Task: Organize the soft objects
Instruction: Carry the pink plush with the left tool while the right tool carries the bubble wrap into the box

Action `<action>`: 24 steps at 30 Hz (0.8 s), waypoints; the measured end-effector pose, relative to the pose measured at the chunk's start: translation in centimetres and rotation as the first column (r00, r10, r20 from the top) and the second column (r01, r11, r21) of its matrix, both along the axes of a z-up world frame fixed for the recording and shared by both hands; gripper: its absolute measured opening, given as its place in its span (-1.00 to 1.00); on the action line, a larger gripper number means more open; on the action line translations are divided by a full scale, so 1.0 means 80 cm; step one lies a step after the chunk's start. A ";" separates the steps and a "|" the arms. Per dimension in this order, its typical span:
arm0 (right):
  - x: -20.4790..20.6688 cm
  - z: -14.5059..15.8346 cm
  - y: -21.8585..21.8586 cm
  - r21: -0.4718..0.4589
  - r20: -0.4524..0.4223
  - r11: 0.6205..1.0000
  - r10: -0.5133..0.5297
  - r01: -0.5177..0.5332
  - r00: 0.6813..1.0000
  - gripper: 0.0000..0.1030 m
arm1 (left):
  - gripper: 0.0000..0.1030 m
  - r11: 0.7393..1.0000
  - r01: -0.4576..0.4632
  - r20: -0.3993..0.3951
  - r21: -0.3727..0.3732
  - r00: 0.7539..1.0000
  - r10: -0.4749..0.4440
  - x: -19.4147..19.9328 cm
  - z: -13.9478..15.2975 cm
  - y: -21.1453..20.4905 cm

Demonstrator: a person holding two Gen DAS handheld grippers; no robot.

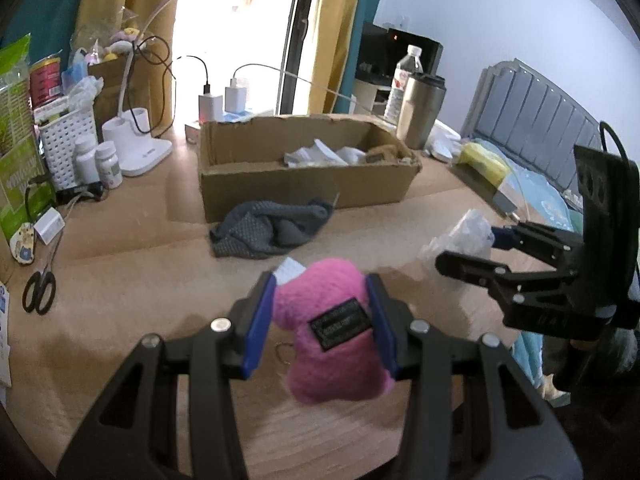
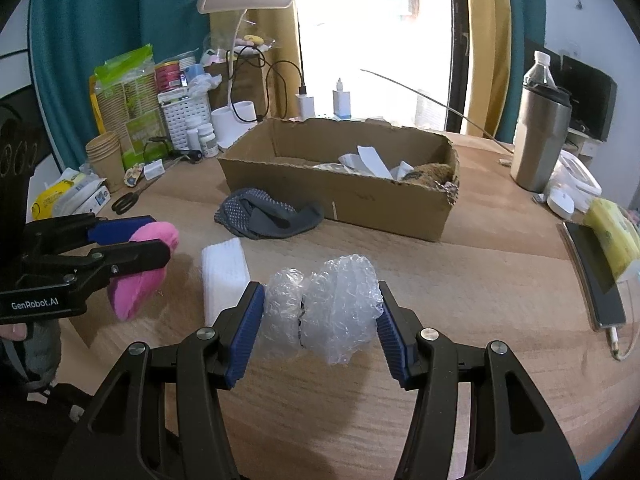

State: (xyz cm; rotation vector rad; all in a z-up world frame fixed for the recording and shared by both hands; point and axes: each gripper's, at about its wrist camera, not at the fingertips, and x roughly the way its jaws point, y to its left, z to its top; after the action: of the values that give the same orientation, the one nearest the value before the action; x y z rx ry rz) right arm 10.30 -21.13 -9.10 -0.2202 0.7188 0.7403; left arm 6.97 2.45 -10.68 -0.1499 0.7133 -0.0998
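A home bedroom: padded headboard (image 1: 536, 120), curtains (image 2: 100, 40), cluttered wooden desk (image 2: 480, 280) with lamp (image 2: 244, 0).

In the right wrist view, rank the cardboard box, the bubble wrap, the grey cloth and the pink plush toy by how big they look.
1. cardboard box
2. bubble wrap, though it sits close to the camera, which inflates it
3. and 4. grey cloth and pink plush toy: look alike; the toy is partly hidden, so unranked
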 end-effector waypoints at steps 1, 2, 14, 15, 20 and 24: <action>0.001 0.000 0.001 0.000 0.000 1.000 0.001 -0.001 1.000 0.12 | -0.09 1.000 -0.002 0.002 -0.001 1.000 0.002 0.002 0.001 0.002; 0.003 0.001 0.002 0.001 0.000 1.000 0.003 -0.003 1.000 0.12 | -0.09 1.000 -0.003 0.003 -0.002 1.000 0.003 0.003 0.001 0.003; 0.024 0.010 0.021 0.002 0.003 1.000 0.017 -0.017 1.000 0.12 | -0.09 0.999 -0.023 0.018 -0.022 1.000 0.023 0.023 0.010 0.026; 0.026 0.012 0.023 0.003 0.004 1.000 0.018 -0.018 1.000 0.12 | -0.09 0.999 -0.026 0.021 -0.023 0.999 0.027 0.026 0.011 0.028; 0.036 0.019 0.031 0.006 0.013 1.000 0.023 -0.023 1.000 0.12 | -0.09 0.999 -0.033 0.033 -0.025 0.999 0.034 0.036 0.018 0.036; 0.045 0.024 0.039 0.009 0.019 1.000 0.027 -0.028 0.999 0.12 | -0.09 0.999 -0.037 0.042 -0.026 0.998 0.038 0.044 0.024 0.044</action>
State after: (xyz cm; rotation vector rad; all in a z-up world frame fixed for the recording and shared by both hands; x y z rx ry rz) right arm 13.91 -18.05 -7.17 -0.2284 0.6953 0.7668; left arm 10.47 6.01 -8.75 -0.1845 0.6667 -0.0754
